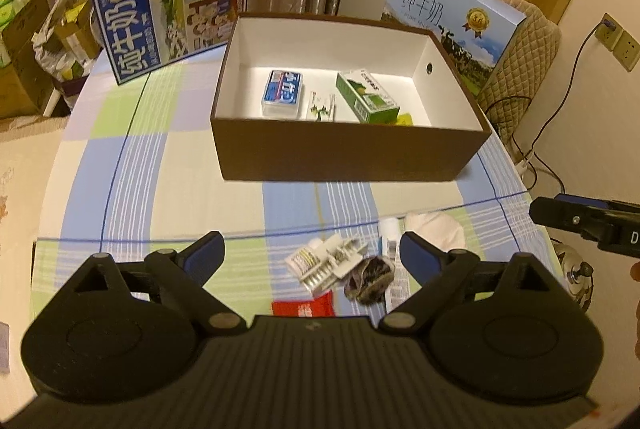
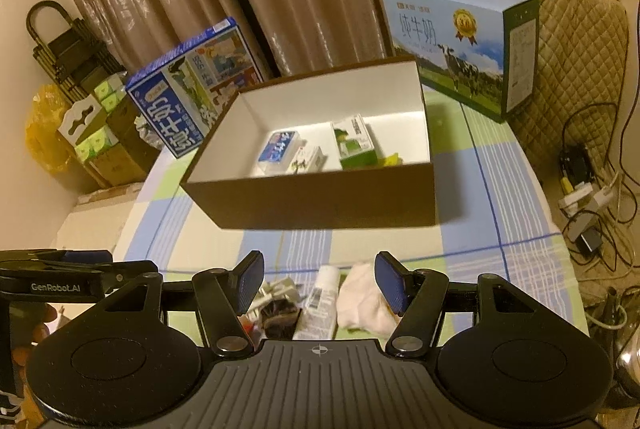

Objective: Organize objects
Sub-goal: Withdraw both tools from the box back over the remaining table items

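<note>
Small clutter (image 1: pixel 344 265) nr the box (image 1: pixel 344 153): light, crushable, grab mid-body; left gripper (image 1: pixel 312 249) wide apart, right gripper (image 2: pixel 320 283) half-apart, both empty.

Yellow item (image 1: pixel 405 118) in brown box (image 1: pixel 344 153) mostly hidden behind near wall; red packet (image 1: pixel 303 308) half-covered by gripper body.

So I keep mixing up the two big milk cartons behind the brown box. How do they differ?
The left carton is dark blue with large white characters running sideways and cartoon panels; the right carton is pale sky blue with a cow, meadow and gold medal. The left leans tilted; the right looks level, with a carry handle on top. Both stand on the table behind the box.
</note>
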### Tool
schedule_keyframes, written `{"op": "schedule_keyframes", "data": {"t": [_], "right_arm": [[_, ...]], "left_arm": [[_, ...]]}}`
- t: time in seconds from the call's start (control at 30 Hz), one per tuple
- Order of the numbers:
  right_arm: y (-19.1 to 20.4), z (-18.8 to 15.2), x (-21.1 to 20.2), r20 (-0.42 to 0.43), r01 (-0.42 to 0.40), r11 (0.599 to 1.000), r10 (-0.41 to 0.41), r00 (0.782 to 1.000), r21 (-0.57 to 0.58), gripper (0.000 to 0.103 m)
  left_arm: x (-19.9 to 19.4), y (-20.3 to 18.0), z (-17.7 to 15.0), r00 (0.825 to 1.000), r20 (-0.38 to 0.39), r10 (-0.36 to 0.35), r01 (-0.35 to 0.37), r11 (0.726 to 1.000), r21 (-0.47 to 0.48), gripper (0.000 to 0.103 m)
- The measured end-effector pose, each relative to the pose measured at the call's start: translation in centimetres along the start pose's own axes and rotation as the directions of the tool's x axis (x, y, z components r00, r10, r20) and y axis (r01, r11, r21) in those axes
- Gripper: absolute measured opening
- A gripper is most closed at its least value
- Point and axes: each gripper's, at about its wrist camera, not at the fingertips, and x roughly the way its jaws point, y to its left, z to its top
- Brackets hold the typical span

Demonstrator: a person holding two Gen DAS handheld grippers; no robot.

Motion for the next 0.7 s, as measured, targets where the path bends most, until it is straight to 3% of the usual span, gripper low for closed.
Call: {"op": "schedule_keyframes", "data": {"t": [0.7], "right_arm": [[-1.6,-3.3,1.7,-0.123,0.030,1.000,-0.029,0.992,0.004,0.059]], "left_arm": [[2.4,-0.3,-4.5,0.994,-0.105,0.009,-0.011,1.000,-0.014,0.093]]}}
